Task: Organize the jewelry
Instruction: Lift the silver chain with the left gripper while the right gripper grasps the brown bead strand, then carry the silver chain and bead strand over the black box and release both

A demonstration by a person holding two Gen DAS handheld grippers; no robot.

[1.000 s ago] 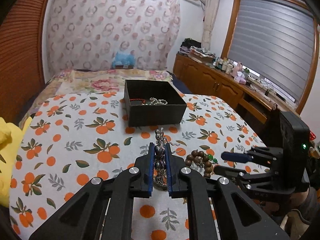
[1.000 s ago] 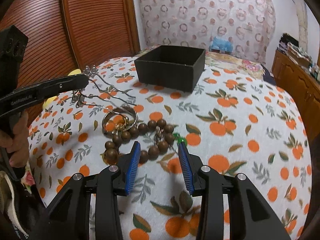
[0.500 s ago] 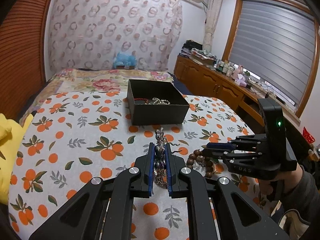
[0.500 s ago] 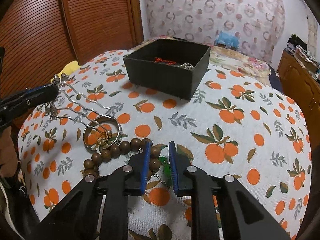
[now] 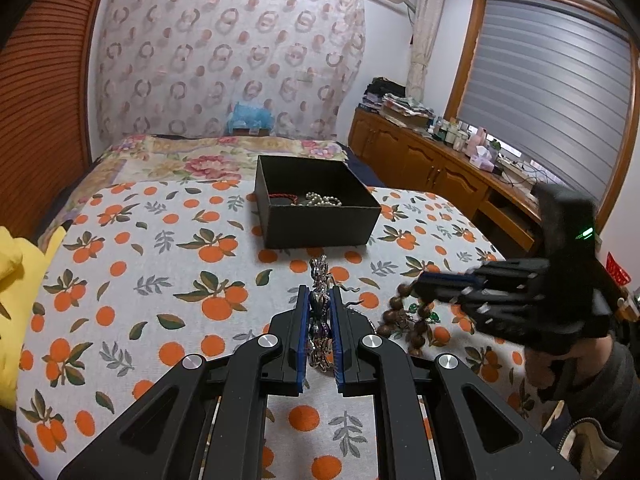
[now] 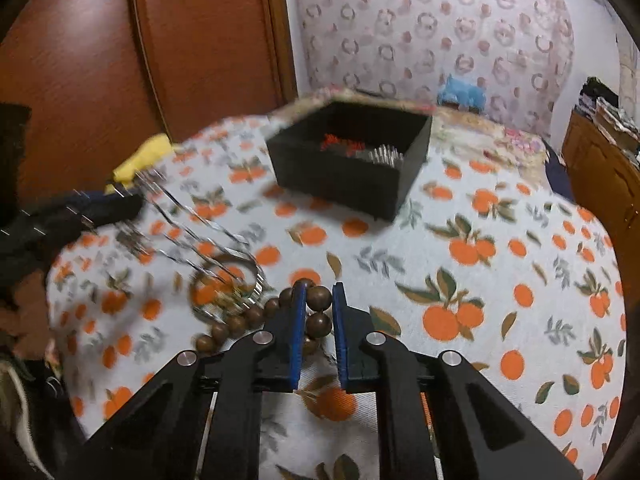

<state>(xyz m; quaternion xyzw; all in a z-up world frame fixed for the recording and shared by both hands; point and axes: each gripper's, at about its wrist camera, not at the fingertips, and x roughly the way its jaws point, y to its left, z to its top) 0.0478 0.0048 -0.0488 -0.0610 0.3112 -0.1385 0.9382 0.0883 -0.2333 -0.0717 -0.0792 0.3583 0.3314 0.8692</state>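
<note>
My left gripper [image 5: 320, 300] is shut on a silver hairpin [image 5: 319, 280] whose ornate head sticks out past the fingertips; its wavy prongs show in the right wrist view [image 6: 192, 236]. My right gripper [image 6: 319, 294] is shut on a brown wooden bead bracelet [image 6: 316, 312] and lifts it off the cloth; it also shows in the left wrist view [image 5: 404, 316] with a green charm. A black open box [image 5: 316, 216] holds a red cord and pearls at the table's far middle. A silver bangle [image 6: 228, 288] lies on the cloth.
The table is covered with an orange-print cloth [image 5: 140, 280]. A yellow cloth [image 5: 16, 300] lies at the left edge. A bed [image 5: 192, 156] stands behind the table, wooden cabinets [image 5: 432, 168] at the right.
My right gripper has shut on the bead bracelet and raised it. My left gripper has risen a little with the hairpin still in it.
</note>
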